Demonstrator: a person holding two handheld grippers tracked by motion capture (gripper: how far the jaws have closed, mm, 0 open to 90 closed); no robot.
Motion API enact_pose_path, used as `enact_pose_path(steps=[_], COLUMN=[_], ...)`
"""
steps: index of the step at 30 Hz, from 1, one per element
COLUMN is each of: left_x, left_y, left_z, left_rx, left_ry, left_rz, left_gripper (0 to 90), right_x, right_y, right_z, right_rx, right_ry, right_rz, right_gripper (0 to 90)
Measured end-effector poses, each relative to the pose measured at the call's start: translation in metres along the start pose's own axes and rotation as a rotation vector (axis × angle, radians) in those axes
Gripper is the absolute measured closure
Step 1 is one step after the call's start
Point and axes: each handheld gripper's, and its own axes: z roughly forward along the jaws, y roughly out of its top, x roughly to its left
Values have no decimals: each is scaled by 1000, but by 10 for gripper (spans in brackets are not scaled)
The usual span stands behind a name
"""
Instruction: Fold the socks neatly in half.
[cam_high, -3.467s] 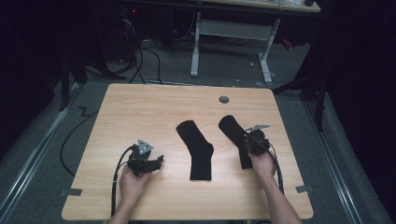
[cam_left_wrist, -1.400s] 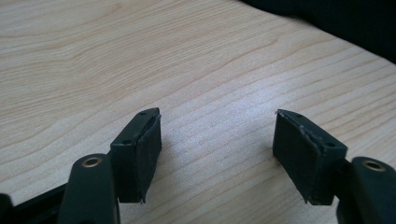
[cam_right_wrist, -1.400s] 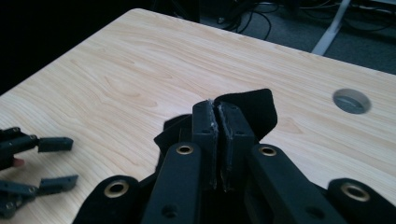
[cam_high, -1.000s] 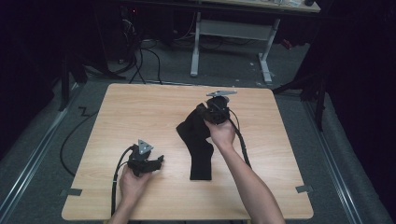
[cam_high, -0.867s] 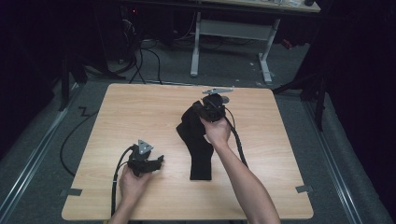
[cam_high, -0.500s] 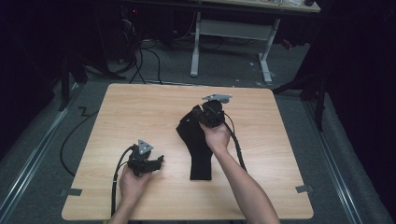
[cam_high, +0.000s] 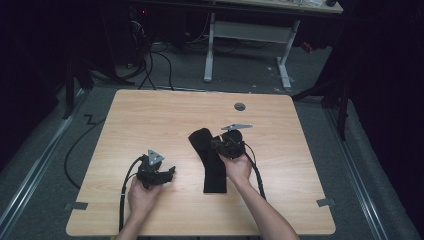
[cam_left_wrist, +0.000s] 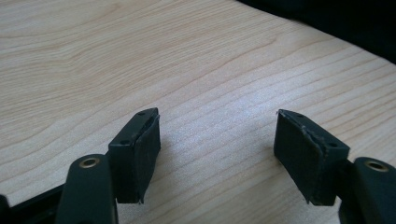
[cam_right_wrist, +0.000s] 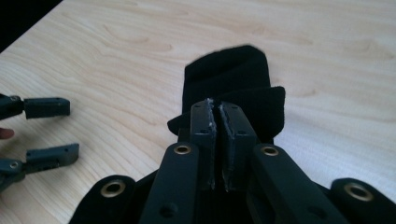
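On the pale wood-grain worktop, the left tongs rest well left of the sock, their flat, matte rubber pads spread wide over bare wood. The black sock, soft knit, lies as a long bent strip near the worktop's middle. A second black sock lies folded across it, pinched in the nearly clenched right tongs, just beginning to part.

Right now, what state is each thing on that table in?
Left tool: open, nothing between its jaws, resting low over the table.
Right tool: jaws shut, set down on the socks.
Black socks: one laid over the other, lying flat.
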Motion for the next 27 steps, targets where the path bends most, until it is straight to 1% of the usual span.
enact_pose_path(steps=[3,4,5,8,9,11,12,16,17,19,22,25,27], left_x=[0,0,0,0,0,0,0,0,0,0,0,0,0], left_y=[0,0,0,0,0,0,0,0,0,0,0,0,0], left_z=[0,0,0,0,0,0,0,0,0,0,0,0,0], left_rx=[0,0,0,0,0,0,0,0,0,0,0,0,0], left_ry=[0,0,0,0,0,0,0,1,1,1,1,1,1], left_rz=[0,0,0,-1,-1,-1,-1,-1,-1,-1,-1,-1,-1], left_gripper=[321,321,321,321,321,321,321,321,321,321,321,321,321], right_x=[-3,-4,-3,-2,-2,-4,-6,-8,-9,-9,-9,-9,-9], right_y=[-8,-10,-12,-19,-22,-26,-28,-33,-36,-37,-36,-34,-33], right_z=[3,4,5,9,12,16,18,23,25,25,22,15,8], right_rx=[7,10,21,37,46,55,69,83,87,85,70,43,13], right_ry=[9,8,1,-41,-51,-59,-64,-60,-53,-49,-42,-53,-60], right_rz=[14,8,0,-66,-79,-85,-88,-85,-95,-109,-108,-117,-114], right_gripper=[834,828,824,816,811,798,791,758,734,713,653,578,530])
